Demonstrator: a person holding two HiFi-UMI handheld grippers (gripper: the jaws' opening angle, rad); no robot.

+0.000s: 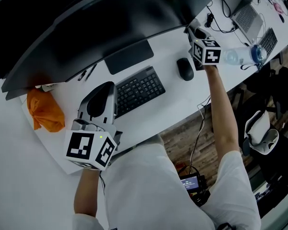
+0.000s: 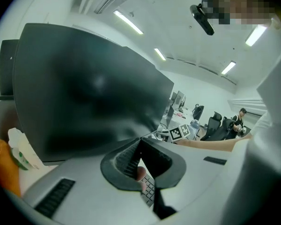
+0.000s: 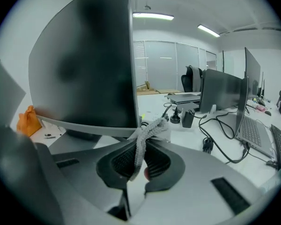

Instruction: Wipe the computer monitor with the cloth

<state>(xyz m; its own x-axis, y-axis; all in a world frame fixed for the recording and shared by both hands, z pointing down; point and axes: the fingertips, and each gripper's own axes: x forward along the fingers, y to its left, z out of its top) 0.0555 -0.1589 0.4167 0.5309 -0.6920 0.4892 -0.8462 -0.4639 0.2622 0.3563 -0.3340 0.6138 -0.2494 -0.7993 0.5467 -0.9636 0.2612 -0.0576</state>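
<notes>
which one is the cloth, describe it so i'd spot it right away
Start at the big dark curved monitor; at its right edge the right tongs are shut on the cloth. It is a pale grey, nubbly strip bunched between the jaws, unlike the bright orange bundle lying on the desk at the monitor's left end.

The left hand-held gripper [image 2: 140, 141] pointed at the dark monitor [image 2: 84, 93], jaws pressed together; an orange bundle [image 2: 1, 168] sat at the left edge.

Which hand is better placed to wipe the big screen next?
The right. The right gripper is shut on the cloth, close beside the edge of the monitor. The left gripper is shut on nothing, down near the keyboard.
</notes>
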